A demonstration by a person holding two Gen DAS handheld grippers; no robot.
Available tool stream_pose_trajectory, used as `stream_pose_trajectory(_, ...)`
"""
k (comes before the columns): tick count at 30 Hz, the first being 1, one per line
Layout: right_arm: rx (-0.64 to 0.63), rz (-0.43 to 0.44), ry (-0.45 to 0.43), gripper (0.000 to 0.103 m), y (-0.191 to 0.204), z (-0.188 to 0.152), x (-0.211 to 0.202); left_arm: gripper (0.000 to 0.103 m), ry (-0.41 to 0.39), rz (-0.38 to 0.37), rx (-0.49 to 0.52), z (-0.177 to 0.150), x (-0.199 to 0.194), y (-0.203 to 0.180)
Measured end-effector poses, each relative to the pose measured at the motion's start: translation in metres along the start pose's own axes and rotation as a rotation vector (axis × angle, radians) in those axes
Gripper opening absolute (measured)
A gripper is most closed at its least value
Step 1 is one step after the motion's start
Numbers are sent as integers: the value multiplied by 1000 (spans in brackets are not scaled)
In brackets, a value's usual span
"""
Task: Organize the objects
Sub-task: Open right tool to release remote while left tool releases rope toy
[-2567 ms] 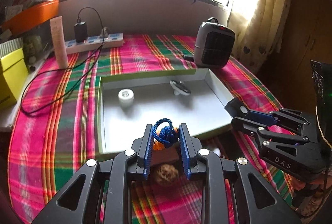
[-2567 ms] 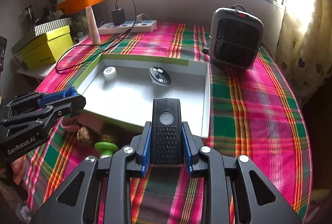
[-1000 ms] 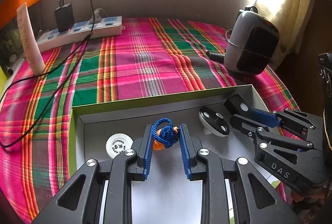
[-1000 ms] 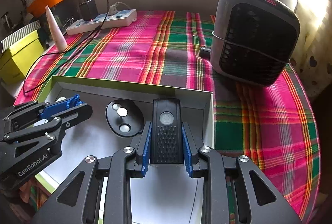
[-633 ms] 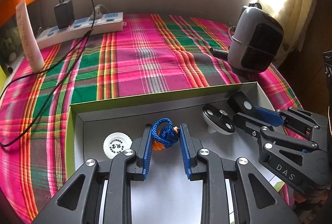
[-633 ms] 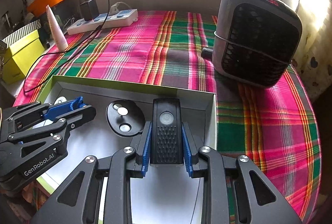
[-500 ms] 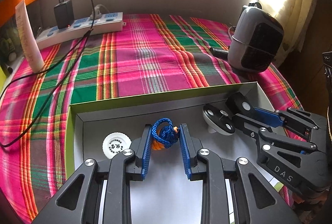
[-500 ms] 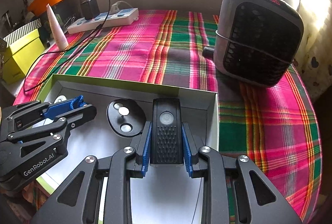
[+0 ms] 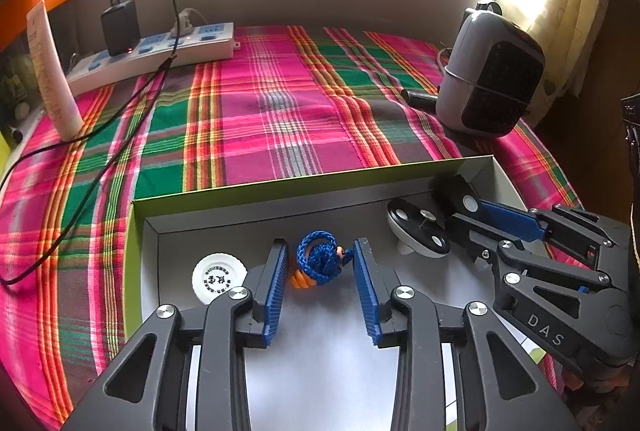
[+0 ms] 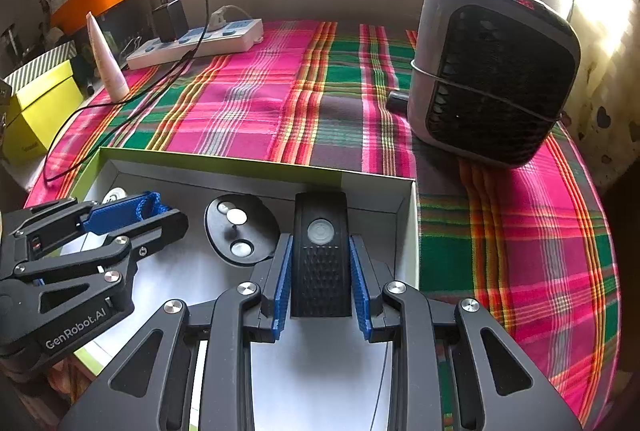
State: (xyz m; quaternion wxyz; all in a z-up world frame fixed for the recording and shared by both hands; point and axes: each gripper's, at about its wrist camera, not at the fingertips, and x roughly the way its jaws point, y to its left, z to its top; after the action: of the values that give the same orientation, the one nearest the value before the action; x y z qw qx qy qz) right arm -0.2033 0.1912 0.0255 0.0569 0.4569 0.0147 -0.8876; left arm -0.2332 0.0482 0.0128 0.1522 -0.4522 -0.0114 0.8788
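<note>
A white tray with a green rim (image 9: 248, 188) (image 10: 224, 160) lies on the plaid cloth. My left gripper (image 9: 320, 263) is open inside the tray, with the blue and orange rope knot (image 9: 320, 263) lying between its fingers, touching neither pad clearly. My right gripper (image 10: 320, 263) is shut on a black remote (image 10: 321, 255), held over the tray's far right corner. In the tray also lie a white round cap (image 9: 219, 277) (image 10: 114, 196) and a black disc with silver buttons (image 9: 418, 231) (image 10: 240, 233).
A grey heater (image 9: 490, 79) (image 10: 494, 69) stands right of the tray. A white power strip with a black charger (image 9: 160, 49) (image 10: 200, 41), a cable, and a pink tube (image 9: 50, 71) (image 10: 106, 61) are at the back left. A yellow box (image 10: 38, 107) sits far left.
My left gripper has opened, letting go of the rope knot, which now rests in the tray. My right gripper still holds the remote, moved slightly forward.
</note>
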Motion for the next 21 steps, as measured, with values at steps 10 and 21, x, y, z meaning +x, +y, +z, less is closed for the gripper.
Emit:
stream_pose_trajectory(10, 6, -18, -16, 41, 2, -5, -11, 41, -14, -9, -6, -4, -10, -2)
stream_pose_trajectory(21, 42, -5, -42, 41, 2, -17, -30, 42, -54, 27, -1, -17, -36, -6)
